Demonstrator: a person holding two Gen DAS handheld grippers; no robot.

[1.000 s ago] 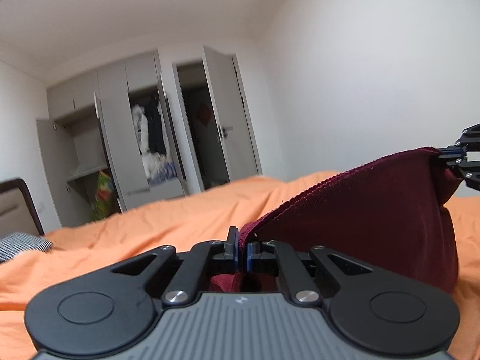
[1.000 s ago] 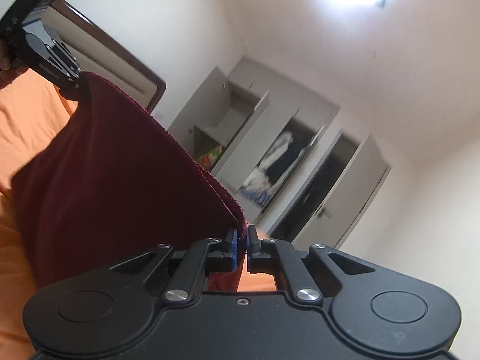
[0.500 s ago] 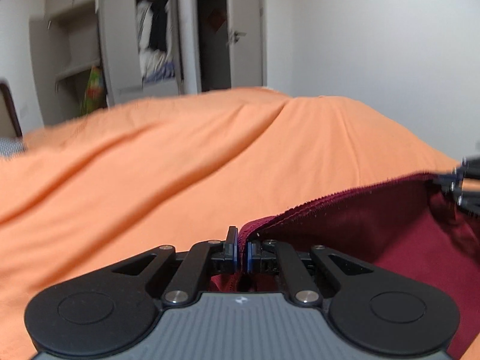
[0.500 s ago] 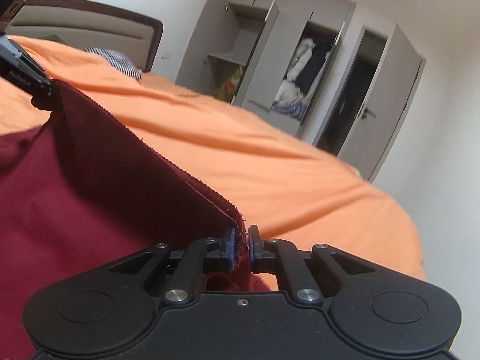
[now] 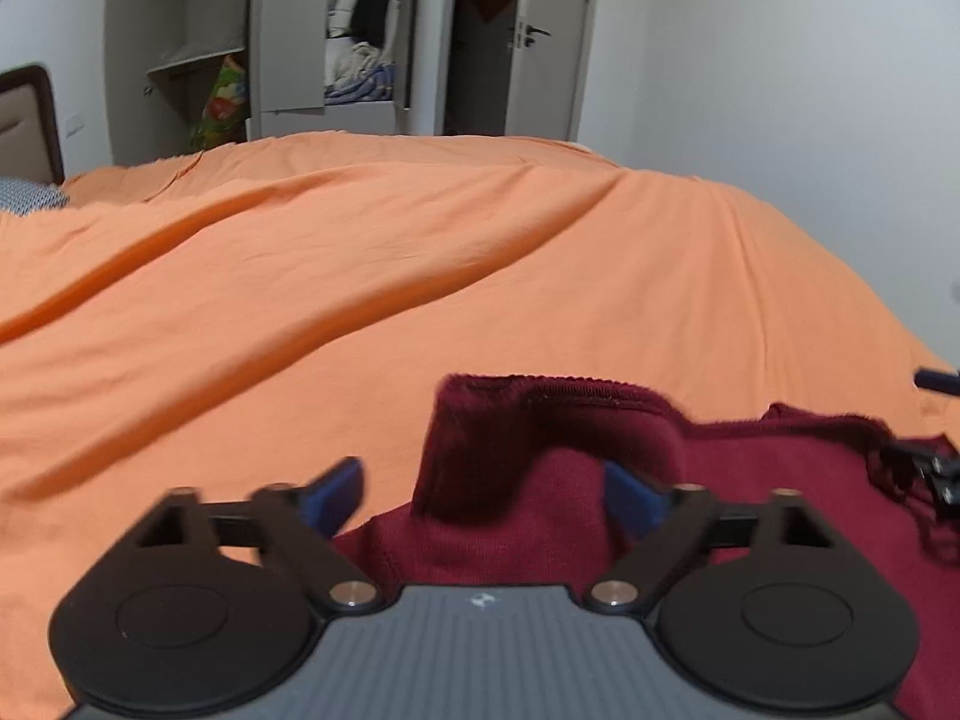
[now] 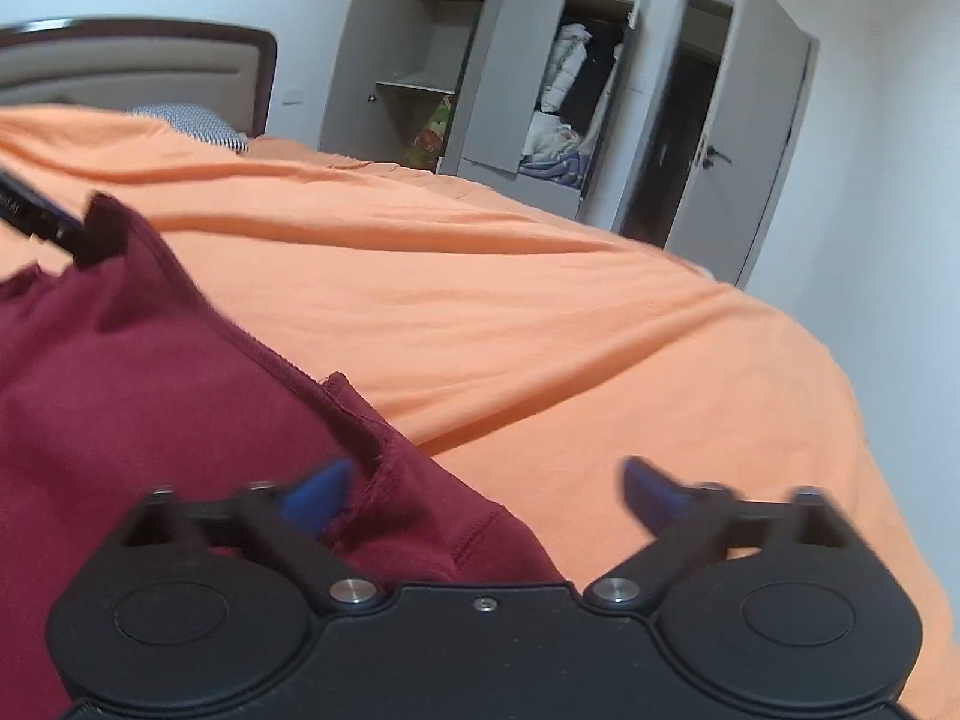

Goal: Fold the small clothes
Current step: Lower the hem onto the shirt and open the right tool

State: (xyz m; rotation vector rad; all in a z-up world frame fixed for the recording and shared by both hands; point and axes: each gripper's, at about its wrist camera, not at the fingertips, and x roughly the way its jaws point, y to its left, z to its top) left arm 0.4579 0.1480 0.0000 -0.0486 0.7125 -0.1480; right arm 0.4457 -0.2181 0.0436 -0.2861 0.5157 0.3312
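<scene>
On the orange bedspread (image 5: 420, 276) the maroon garment (image 5: 750, 516) lies flat, its hem corner curled up. I find my left gripper (image 5: 483, 495) and right gripper (image 6: 480, 489) both spread apart, holding nothing, apparently releasing the cloth to settle for folding

Setting: home bedroom. Evidence: wide bed under a wrinkled orange cotton sheet (image 5: 420, 276); padded beige headboard with dark wood frame (image 6: 138, 69); black-and-white patterned pillow (image 6: 192, 123); tall grey wardrobe (image 6: 480, 72), doors open, clothes hung and piled inside; grey room door with lever handle (image 5: 543, 36); plain white walls.
</scene>
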